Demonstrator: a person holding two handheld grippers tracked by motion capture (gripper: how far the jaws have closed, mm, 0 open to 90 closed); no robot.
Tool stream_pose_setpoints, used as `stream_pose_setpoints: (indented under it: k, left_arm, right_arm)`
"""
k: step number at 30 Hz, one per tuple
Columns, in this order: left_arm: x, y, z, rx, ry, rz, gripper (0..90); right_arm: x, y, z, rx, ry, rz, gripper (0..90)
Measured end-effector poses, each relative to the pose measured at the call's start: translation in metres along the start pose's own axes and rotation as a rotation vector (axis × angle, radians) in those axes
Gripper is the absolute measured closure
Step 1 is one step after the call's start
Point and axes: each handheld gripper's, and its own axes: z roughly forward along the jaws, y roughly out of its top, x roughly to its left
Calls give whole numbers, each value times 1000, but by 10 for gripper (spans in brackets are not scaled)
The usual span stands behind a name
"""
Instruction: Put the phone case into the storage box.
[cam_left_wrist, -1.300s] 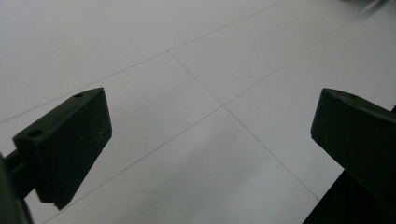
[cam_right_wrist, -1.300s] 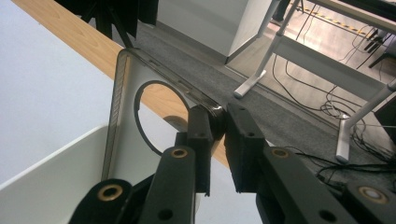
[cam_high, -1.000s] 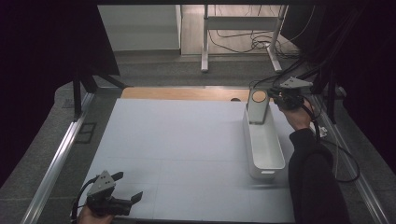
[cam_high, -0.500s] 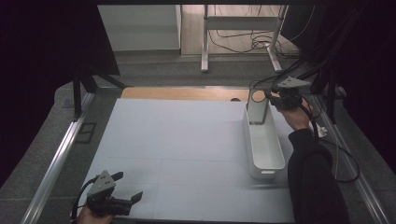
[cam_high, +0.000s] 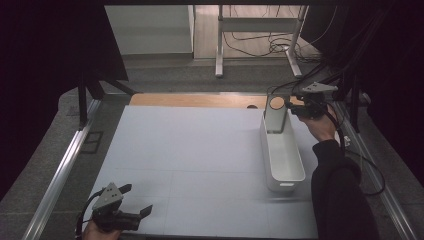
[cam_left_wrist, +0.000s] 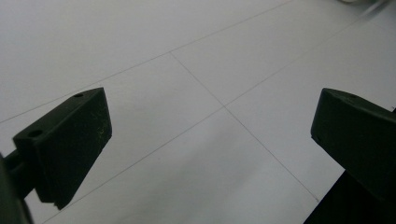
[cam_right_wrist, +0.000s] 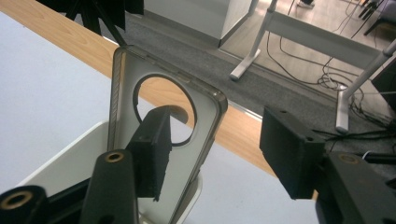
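Observation:
A translucent grey phone case (cam_high: 275, 114) with a round camera hole stands upright in the far end of a long white bin (cam_high: 286, 184) at the table's right. My right gripper (cam_high: 296, 106) is open just right of the case at its top. In the right gripper view the case (cam_right_wrist: 163, 121) overlaps one jaw while the other jaw stands apart to the right, so my right gripper (cam_right_wrist: 219, 140) is not closed on it. My left gripper (cam_high: 136, 199) rests open at the near left corner; between the jaws of my left gripper (cam_left_wrist: 210, 135) is only bare table.
The white table top (cam_high: 190, 150) ends in a wooden strip (cam_high: 200, 100) at the far edge. A metal rail (cam_high: 60, 170) runs along the left side. Desk legs and cables (cam_high: 270, 45) lie on the floor beyond. A dark sleeve (cam_high: 340, 200) reaches along the bin's right side.

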Motion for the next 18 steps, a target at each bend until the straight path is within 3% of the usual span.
stream_pose_setpoints:
  k: [18]
  left_arm:
    - [0,-1,-3,-3,38,-3,0]
  right_arm:
    - [8,-5,-12,41,35,63,336]
